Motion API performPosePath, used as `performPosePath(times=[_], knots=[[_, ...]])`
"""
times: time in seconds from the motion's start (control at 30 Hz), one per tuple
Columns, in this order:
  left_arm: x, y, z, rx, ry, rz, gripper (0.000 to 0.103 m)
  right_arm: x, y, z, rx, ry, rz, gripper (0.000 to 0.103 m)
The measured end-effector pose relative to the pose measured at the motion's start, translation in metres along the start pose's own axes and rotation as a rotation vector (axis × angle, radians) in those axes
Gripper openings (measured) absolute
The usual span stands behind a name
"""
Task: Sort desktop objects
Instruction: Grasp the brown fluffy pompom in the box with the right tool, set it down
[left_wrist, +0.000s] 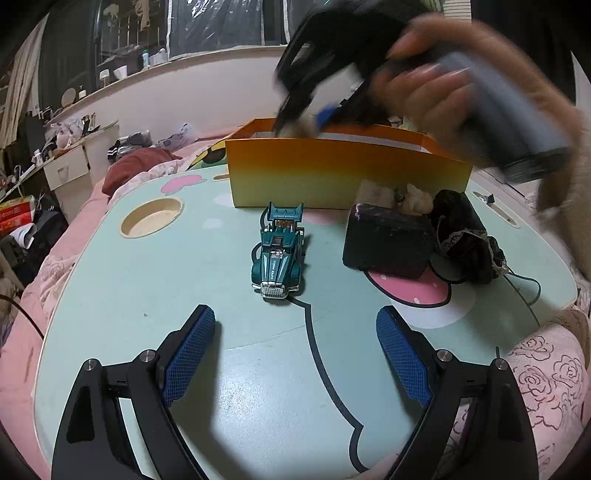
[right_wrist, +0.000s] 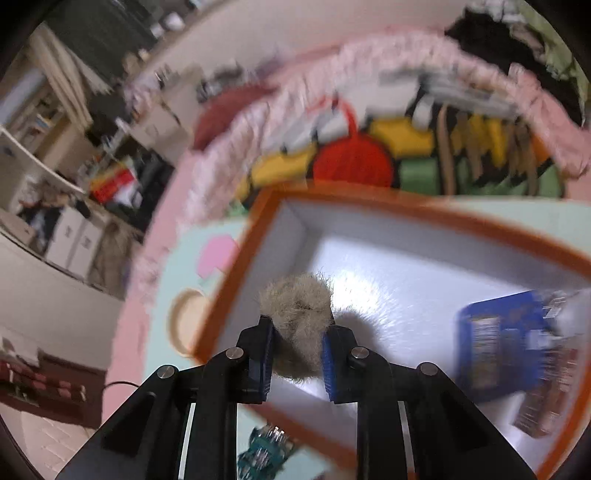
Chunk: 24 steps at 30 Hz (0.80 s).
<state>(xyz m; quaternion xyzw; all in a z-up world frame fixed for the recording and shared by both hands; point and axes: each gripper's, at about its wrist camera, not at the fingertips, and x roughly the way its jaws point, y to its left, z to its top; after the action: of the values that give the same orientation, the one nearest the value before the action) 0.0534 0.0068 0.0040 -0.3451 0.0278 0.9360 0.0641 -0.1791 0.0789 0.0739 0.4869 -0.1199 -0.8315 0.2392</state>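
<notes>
now toy car (left_wrist: 277, 254) lengthwise, grille facing camera

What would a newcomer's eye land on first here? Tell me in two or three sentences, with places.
First, the grey fur ball pinched in the right gripper, held over the white inside of the orange box at the far side of the table. Next, the teal toy car alone mid-table, straight ahead of the open left gripper. Beside it sits a dark block and a black lace-trimmed pouch.
</notes>
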Motion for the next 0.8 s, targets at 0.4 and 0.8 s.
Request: performPosePath(times=[0.4, 0.8], knots=[[0.000, 0.001, 0.000, -0.002, -0.002, -0.004, 0.089, -0.052, -0.006, -0.062, -0.133, -0.076, 0.076, 0.049], [-0.019, 0.039, 0.117, -0.168, -0.105, -0.181, 0.089, -0.121, -0.112, -0.150, 0.024, -0.271, -0.203, 0.053]])
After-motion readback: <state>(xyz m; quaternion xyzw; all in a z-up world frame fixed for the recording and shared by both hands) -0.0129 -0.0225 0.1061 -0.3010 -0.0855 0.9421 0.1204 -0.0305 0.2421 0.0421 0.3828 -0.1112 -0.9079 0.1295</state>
